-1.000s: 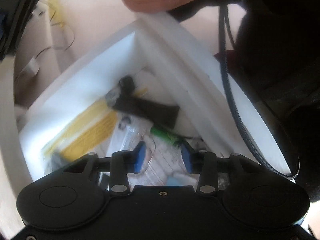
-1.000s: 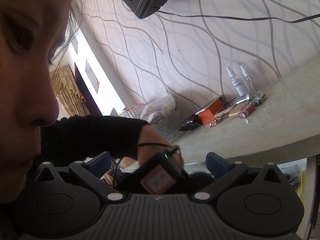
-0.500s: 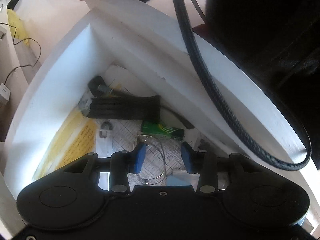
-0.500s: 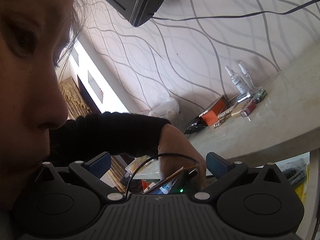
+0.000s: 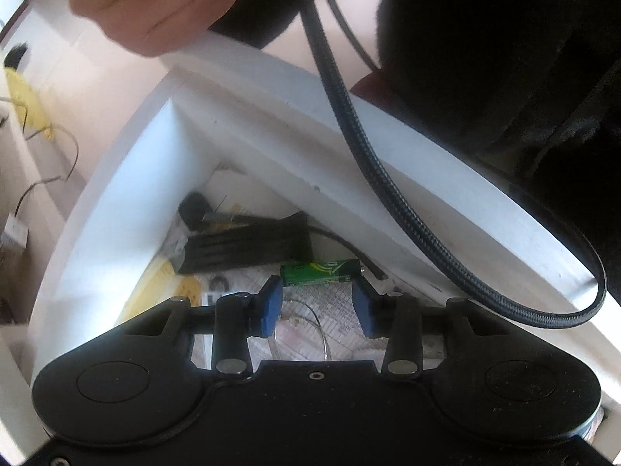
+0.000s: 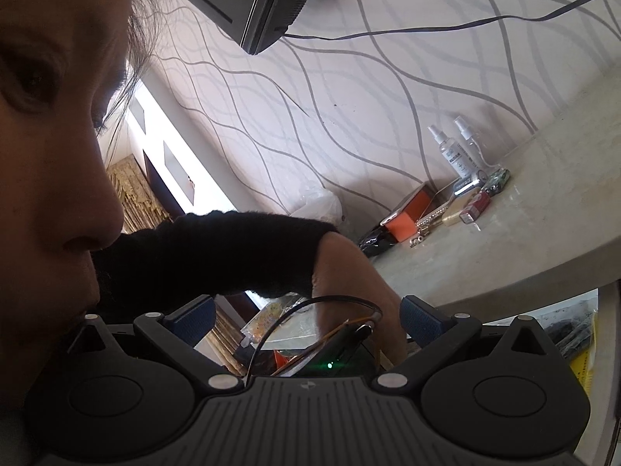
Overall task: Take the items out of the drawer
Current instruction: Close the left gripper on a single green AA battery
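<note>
Reach step: the left hand-held gripper point(image 5: 316, 306) hangs over the open white drawer point(image 5: 116, 213), jaws part-open w/ nothing held. The green cylindrical battery point(image 5: 322, 271) lies mid-frame, just beyond the pads. Next: drop, straddle it, close. The right hand-held gripper point(image 6: 306, 320) idles, open & empty.

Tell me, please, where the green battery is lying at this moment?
In the left wrist view the green battery lies in the white drawer, just beyond the left gripper, beside the black case.
</note>
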The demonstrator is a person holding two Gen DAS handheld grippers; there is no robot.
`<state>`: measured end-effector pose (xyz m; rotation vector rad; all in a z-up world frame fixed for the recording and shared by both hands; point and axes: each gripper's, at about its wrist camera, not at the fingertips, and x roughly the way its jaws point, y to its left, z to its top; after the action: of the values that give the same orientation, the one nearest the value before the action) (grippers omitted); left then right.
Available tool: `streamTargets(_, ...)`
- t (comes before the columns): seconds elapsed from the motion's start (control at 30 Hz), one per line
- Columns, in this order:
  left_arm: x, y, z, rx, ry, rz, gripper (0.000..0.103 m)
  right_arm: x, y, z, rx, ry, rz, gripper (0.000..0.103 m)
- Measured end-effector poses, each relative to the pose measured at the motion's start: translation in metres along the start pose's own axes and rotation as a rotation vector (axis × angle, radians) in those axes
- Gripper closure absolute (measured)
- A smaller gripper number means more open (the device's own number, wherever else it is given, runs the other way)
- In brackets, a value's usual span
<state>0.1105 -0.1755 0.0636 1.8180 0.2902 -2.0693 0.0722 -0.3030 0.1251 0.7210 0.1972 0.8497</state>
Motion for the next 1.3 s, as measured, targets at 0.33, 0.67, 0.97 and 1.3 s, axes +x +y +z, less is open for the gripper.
streamTargets(0.33, -0.012, 0.026, -0.012, -0.136, 0.004, -0.059, 0.054, 0.000, -0.001, 0.001, -0.002, -0.015, -0.023, 0.000)
streamTargets(0.67, -0.022, 0.035, -0.021, -0.153, 0.008, -0.089, 0.057, -0.002, -0.009, 0.003, 0.054, -0.027, -0.028, 0.000)
streamTargets(0.97, -0.029, 0.029, -0.025, -0.080, 0.032, -0.049, 0.061, -0.008, -0.003, 0.003, 0.022, -0.035, 0.020, 0.000)
streamTargets(1.3, -0.053, 0.025, -0.058, -0.293, 0.047, -0.010, 0.082, -0.010, -0.006, 0.003, 0.042, -0.050, 0.037, 0.000)
